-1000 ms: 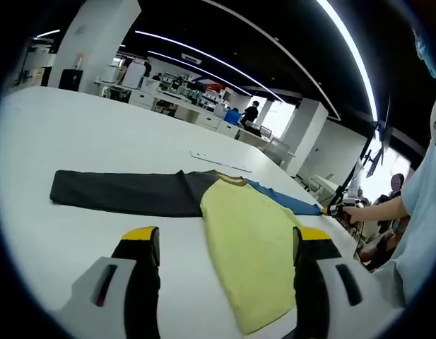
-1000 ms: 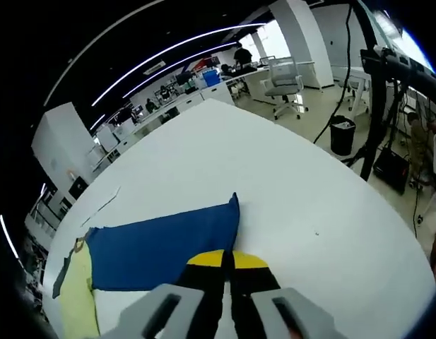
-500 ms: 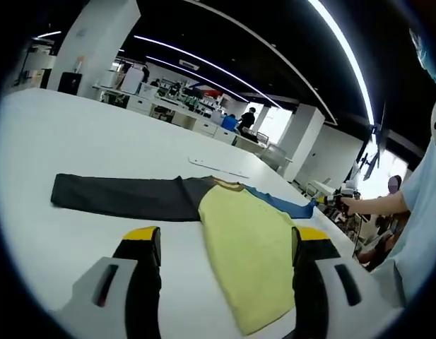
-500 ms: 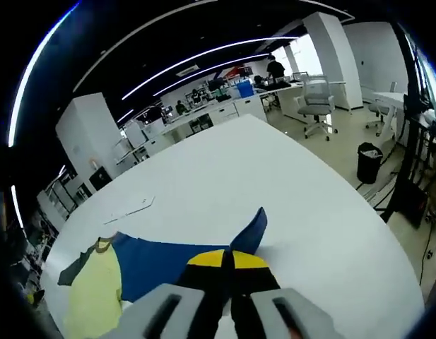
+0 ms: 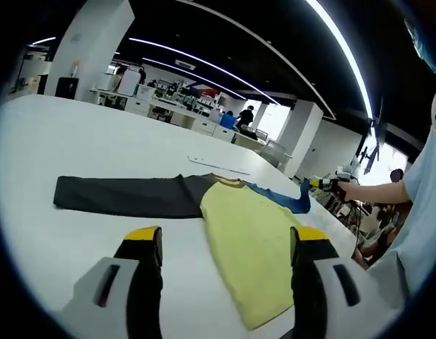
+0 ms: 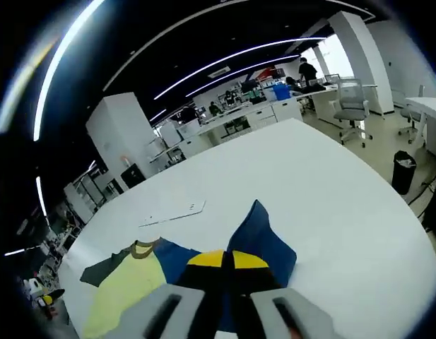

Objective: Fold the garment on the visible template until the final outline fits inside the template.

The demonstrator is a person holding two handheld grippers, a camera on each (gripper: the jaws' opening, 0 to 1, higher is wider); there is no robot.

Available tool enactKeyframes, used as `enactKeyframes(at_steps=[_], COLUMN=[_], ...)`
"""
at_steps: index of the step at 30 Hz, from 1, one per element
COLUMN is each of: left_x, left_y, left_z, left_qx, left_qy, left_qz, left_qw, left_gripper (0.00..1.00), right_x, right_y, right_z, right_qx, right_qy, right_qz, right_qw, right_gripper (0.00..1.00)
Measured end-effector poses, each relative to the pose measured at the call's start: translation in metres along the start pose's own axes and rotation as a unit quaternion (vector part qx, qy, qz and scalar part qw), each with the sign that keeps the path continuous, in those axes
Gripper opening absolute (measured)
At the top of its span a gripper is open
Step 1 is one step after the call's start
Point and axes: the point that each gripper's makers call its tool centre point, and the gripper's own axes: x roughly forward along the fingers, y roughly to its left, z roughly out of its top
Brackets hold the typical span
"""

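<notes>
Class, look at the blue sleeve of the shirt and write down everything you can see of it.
The blue sleeve is soft, matte dark-blue cloth joined to the yellow body near the collar. The right gripper, jaws shut, pinches its cuff end and holds it lifted off the white table, so the cloth rises in a peak and drapes back toward the shirt. The opposite sleeve is dark grey and lies flat.

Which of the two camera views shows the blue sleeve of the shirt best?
The right gripper view. The blue sleeve is close and large there, lifted off the white table and pinched in the shut right tongs. In the left gripper view the blue sleeve is small and far, beyond the yellow body.
</notes>
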Motion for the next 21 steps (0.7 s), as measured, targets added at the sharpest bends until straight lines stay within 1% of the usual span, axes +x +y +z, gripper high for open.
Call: enactKeyframes(at_steps=[2, 4, 5, 6, 8, 9, 10, 11, 14, 18, 21], left_x=[-0.001, -0.002, -0.002, -0.002, -0.002, -0.002, -0.003, -0.003, -0.003, -0.005, -0.007], left_y=[0.001, 0.002, 0.003, 0.004, 0.003, 0.004, 0.004, 0.004, 0.005, 0.01, 0.012], left_z=[0.0, 0.0, -0.001, 0.0, 0.0, 0.001, 0.001, 0.0, -0.001, -0.003, -0.002], left_qx=[0.003, 0.005, 0.005, 0.005, 0.008, 0.011, 0.012, 0.015, 0.023, 0.031, 0.03], left_qy=[0.0, -0.001, 0.0, -0.001, -0.004, -0.005, -0.004, -0.001, 0.005, 0.011, 0.01], left_qz=[0.003, 0.004, 0.005, 0.006, 0.005, 0.005, 0.005, 0.005, 0.004, 0.008, 0.009], left_qw=[1.0, 1.0, 1.0, 1.0, 0.9999, 0.9999, 0.9999, 0.9999, 0.9997, 0.9994, 0.9995], left_gripper=[0.71, 0.71, 0.71, 0.72, 0.72, 0.72, 0.73, 0.73, 0.75, 0.74, 0.74], right_x=[0.007, 0.015, 0.02, 0.024, 0.033, 0.039, 0.043, 0.05, 0.063, 0.081, 0.091], right_y=[0.016, 0.038, 0.053, 0.063, 0.084, 0.095, 0.1, 0.11, 0.125, 0.154, 0.178], right_z=[0.002, 0.005, 0.005, 0.006, 0.004, 0.002, 0.002, -0.001, -0.003, -0.011, -0.012], right_qx=[-0.004, -0.006, -0.005, -0.007, -0.016, -0.027, -0.029, -0.027, -0.027, -0.048, -0.049], right_qy=[0.003, 0.003, 0.006, 0.008, 0.015, 0.021, 0.022, 0.028, 0.035, 0.052, 0.055], right_qz=[0.021, 0.046, 0.064, 0.074, 0.097, 0.106, 0.109, 0.12, 0.138, 0.172, 0.196], right_qw=[0.9998, 0.9989, 0.9979, 0.9972, 0.995, 0.9937, 0.9933, 0.9921, 0.9894, 0.9826, 0.9778], right_gripper=[0.0, 0.0, 0.0, 0.0, 0.0, 0.0, 0.0, 0.0, 0.0, 0.0, 0.0])
